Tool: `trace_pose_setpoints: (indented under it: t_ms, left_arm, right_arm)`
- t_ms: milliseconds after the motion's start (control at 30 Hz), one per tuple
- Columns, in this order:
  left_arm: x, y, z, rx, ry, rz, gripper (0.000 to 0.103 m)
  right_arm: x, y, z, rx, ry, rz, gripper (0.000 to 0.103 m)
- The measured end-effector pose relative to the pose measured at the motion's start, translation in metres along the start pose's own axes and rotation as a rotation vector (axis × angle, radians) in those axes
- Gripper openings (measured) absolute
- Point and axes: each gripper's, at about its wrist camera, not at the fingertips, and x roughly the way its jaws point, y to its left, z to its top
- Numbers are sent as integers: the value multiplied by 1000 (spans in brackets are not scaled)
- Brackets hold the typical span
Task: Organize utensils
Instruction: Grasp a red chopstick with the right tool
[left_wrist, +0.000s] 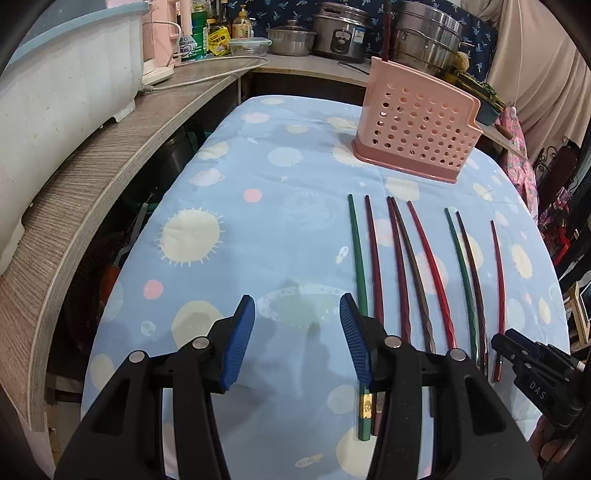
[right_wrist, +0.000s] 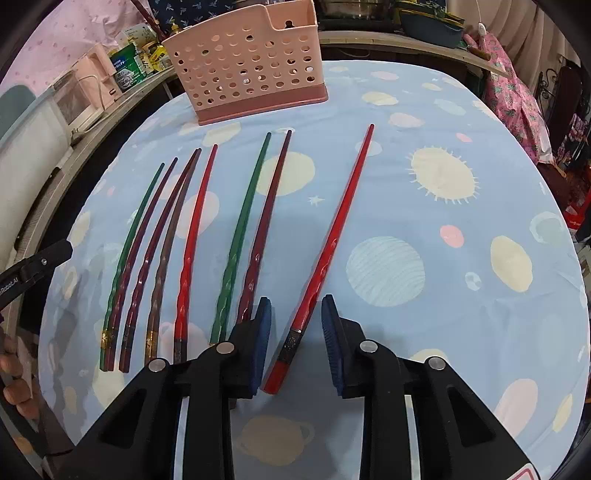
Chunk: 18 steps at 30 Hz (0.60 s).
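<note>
**Camera placement: both wrist views low over the tabletop**

My left wrist camera sits low and close over the tabletop (left_wrist: 229, 192), facing forward along its gripper (left_wrist: 297, 339) toward the pink holder (left_wrist: 417, 122). My right wrist camera looks likewise, close above the chopsticks (right_wrist: 192, 236). Both views share the holder, the chopstick row and the patterned cloth; each catches the other gripper at its edge.

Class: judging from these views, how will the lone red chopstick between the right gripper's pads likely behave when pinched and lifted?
The red chopstick looks thin and rigid, so probably light. Its glossy finish may slip. Grasped near the thick end by the right gripper, it could pivot tip-down.
</note>
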Motion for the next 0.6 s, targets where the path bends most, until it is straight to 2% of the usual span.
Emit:
trace_pose_setpoints:
  t_ms: [100,600]
  left_arm:
    - [0,-3,-3,4,6,-11,46]
    - [4,-15,-25,29,57,-41,47]
  right_arm:
    - [0,-1,-1,-2,1,-1,14]
    - [-5,-4,-9,-7,7,16,9]
